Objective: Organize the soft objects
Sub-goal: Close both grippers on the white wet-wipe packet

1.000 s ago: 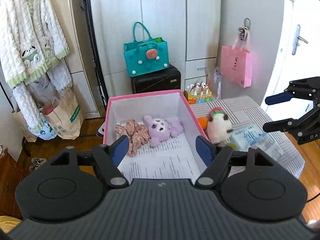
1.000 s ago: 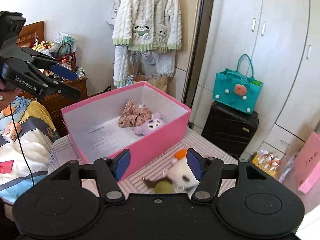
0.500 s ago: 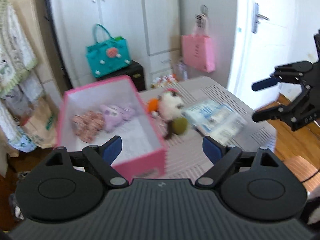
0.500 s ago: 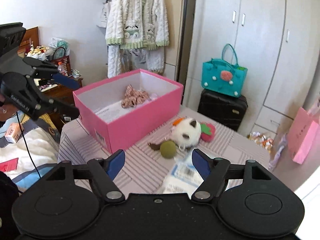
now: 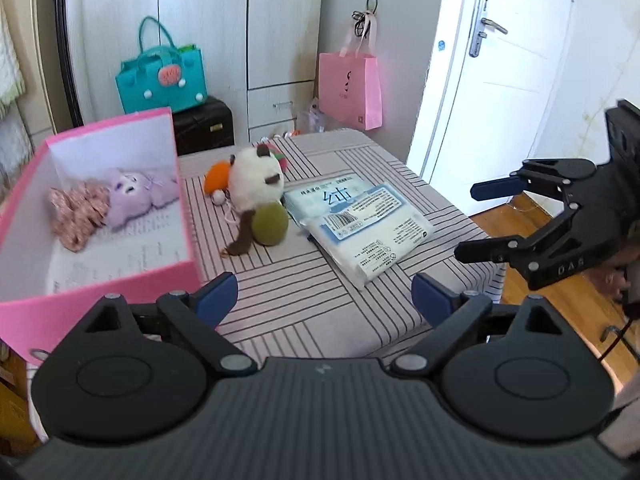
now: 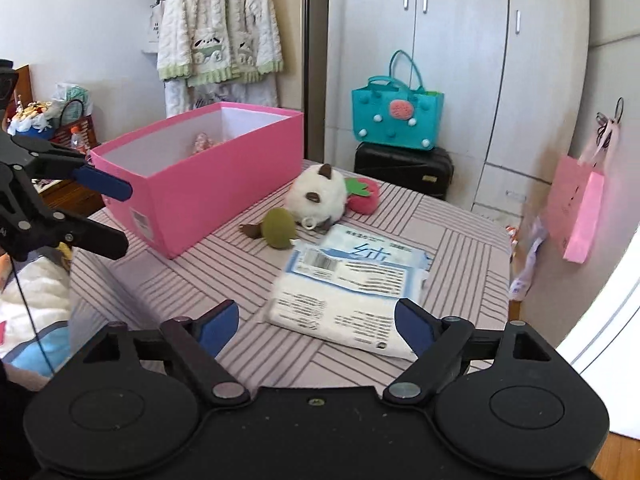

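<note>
The striped table (image 5: 360, 312) fills both views, and the pink box (image 5: 96, 304) now sits at 9 o'clock in the left wrist view rather than dead ahead as it did 1 second ago. Both cameras have swung off the box and onto the loose items, which suggests the next pick is being lined up, not another drop into the box.

Inside the box lie 2 things already sorted: a purple plush (image 5: 136, 196) and a floral fabric piece (image 5: 76, 214) touching it. Still out on the table, from largest down: a white-and-blue soft pack (image 6: 348, 292), a white panda-like plush (image 6: 318, 196), a red strawberry plush (image 6: 366, 196), an olive ball (image 6: 280, 233) and an orange plush (image 5: 216, 178).

The right gripper (image 6: 316, 322) has its fingers wide apart, empty, with the pack lying straight ahead between them, likely its target. The left gripper (image 5: 324, 292) is also spread and holds nothing.

Writing: the pack carries Chinese print, too small to read beyond 1 large character and a barcode. The right gripper's side reads "DAS". The box bottom shows lines of small unreadable text.
</note>
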A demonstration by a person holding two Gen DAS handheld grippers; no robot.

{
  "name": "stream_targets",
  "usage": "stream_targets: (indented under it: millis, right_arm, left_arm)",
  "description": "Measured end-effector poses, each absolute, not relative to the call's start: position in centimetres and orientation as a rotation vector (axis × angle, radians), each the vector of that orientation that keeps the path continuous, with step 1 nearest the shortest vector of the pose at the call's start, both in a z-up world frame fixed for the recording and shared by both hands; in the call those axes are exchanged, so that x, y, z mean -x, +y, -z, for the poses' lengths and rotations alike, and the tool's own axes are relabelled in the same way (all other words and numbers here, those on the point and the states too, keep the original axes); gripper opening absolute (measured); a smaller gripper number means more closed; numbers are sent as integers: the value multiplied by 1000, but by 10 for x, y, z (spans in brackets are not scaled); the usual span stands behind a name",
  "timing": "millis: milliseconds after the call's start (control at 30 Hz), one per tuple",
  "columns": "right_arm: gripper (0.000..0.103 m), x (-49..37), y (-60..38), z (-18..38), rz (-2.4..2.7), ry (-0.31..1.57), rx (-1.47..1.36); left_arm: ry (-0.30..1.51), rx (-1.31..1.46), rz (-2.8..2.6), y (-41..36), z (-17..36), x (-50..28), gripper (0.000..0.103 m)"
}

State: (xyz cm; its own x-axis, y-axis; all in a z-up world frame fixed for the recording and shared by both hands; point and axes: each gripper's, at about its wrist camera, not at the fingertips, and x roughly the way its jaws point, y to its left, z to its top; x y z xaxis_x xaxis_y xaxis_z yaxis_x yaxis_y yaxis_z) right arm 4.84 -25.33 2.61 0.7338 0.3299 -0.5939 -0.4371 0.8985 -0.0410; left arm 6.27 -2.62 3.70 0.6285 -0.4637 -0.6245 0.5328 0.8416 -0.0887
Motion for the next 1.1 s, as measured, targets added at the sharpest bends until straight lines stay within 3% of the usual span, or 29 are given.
stream_targets:
  millis: [767,1000,1067,1100]
  right_arm:
    - [88,-124,-304,36,-361,684,-76]
    - [79,-144,-304,46,-401,764,-122]
    - [79,-146,-304,48,-416,775,-136]
    - [78,-146,-303,48,-413,774,-127]
  left_arm:
    - [668,70,500,-98,37,-131,90]
    - [704,215,560,-100,53,-147,78]
    - [700,204,553,-103,55,-147,62]
    - [708,195,539,-103,57,-147,58]
